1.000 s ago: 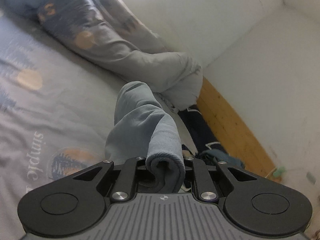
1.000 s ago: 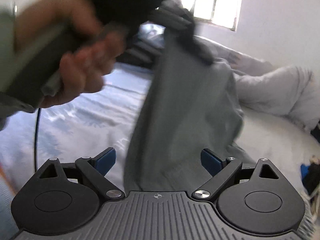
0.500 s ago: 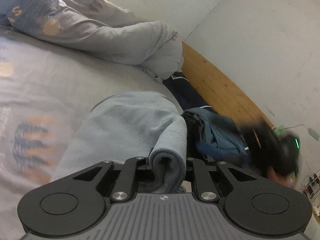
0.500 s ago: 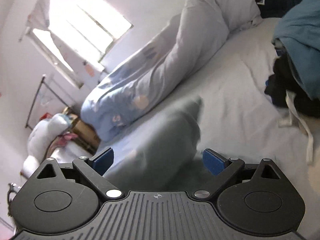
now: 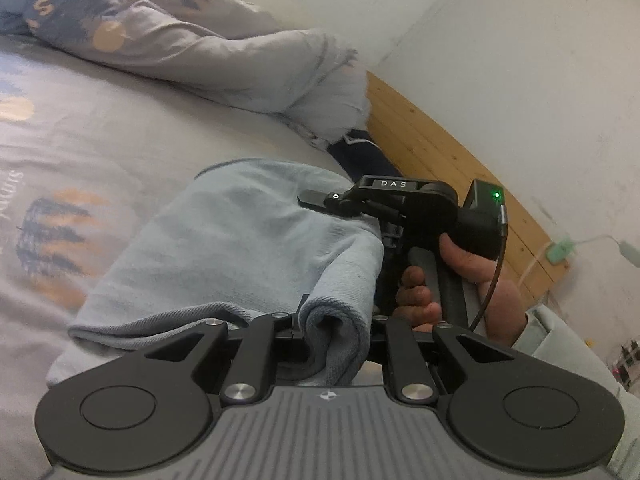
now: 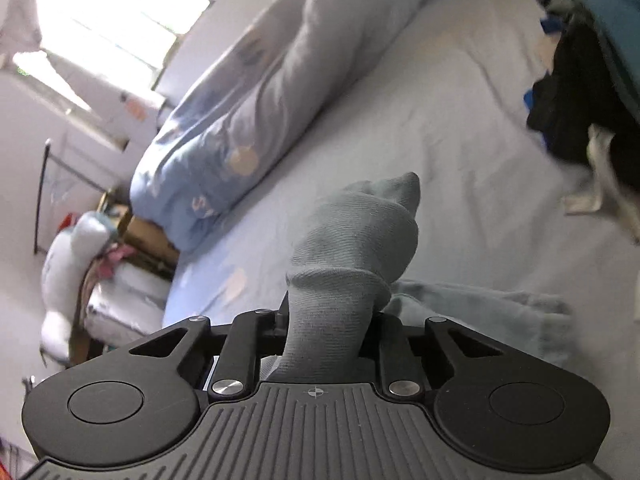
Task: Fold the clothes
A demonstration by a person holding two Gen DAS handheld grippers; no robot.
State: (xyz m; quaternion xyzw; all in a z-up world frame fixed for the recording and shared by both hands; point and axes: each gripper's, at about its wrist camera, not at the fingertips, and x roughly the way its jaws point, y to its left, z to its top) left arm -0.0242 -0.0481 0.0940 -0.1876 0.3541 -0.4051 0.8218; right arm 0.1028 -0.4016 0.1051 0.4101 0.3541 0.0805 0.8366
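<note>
A light blue-grey garment (image 5: pixel 248 248) lies spread on the bed sheet (image 5: pixel 80 140). My left gripper (image 5: pixel 334 340) is shut on a rolled edge of it at the near side. My right gripper (image 6: pixel 326 320) is shut on another bunched part of the same garment (image 6: pixel 360 232), which rises in a hump in front of it. The right gripper and the hand that holds it also show in the left wrist view (image 5: pixel 400 208), at the garment's right edge. The fingertips of both grippers are hidden by cloth.
A rolled duvet (image 5: pixel 200 48) lies along the far side of the bed by the wall. A pile of dark and blue clothes (image 6: pixel 592 80) sits at the bed's end. A wooden board (image 5: pixel 460 176) runs along the wall. Boxes and a plush toy (image 6: pixel 76 264) stand beyond the bed.
The garment has come down from hanging in the air to lying on the sheet. My right gripper was open and has shut on the garment's other edge, close beside my left gripper.
</note>
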